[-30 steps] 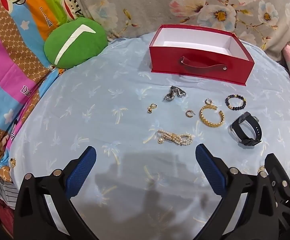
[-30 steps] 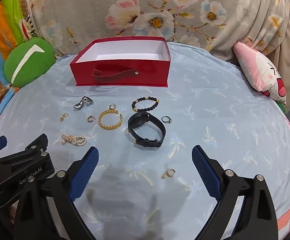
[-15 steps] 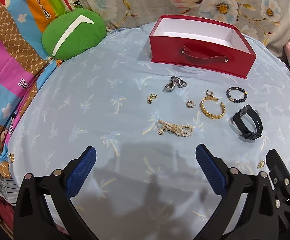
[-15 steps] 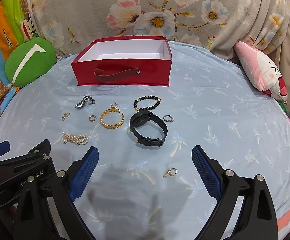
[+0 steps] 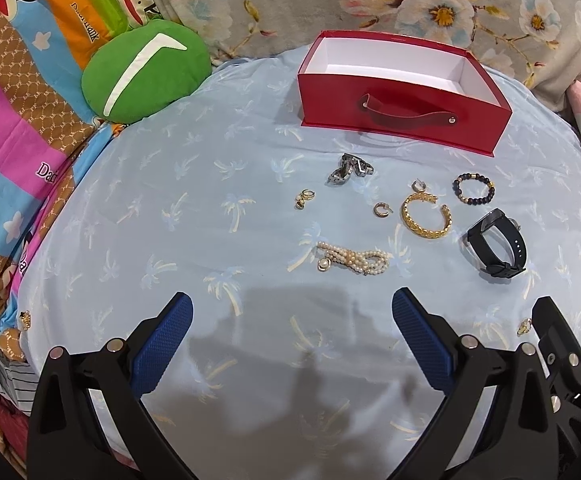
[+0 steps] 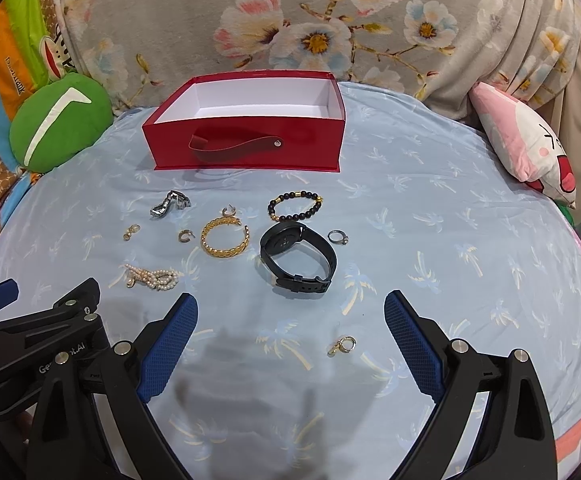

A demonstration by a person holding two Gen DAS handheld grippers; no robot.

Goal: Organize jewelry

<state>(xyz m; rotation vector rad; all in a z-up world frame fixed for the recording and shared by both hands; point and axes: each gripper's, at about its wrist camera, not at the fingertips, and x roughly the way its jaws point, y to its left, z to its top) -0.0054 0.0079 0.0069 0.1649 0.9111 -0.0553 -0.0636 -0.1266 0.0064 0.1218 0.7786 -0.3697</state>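
An open red box (image 5: 402, 110) (image 6: 246, 148) with a white inside stands at the back of the blue sheet. In front of it lie a pearl strand (image 5: 352, 262) (image 6: 152, 278), a gold bangle (image 5: 425, 216) (image 6: 225, 237), a black beaded bracelet (image 5: 473, 188) (image 6: 295, 205), a black watch (image 5: 497, 248) (image 6: 298, 258), a silver metal piece (image 5: 348, 170) (image 6: 169, 204), a ring (image 6: 338, 237) and small gold earrings (image 5: 303, 199) (image 6: 343, 345). My left gripper (image 5: 292, 332) is open, empty, just short of the pearls. My right gripper (image 6: 290, 330) is open, empty, near the watch.
A green round cushion (image 5: 144, 70) (image 6: 60, 120) lies at the back left. A floral pillow (image 6: 290, 20) runs along the back. A pink cushion (image 6: 526, 148) lies at the right. A colourful monkey-print blanket (image 5: 10, 120) borders the left. A small gold item (image 5: 24, 319) lies at the left edge.
Both grippers have drawn back and up a little, so the box and jewelry sit slightly farther away. Nothing on the sheet has moved.
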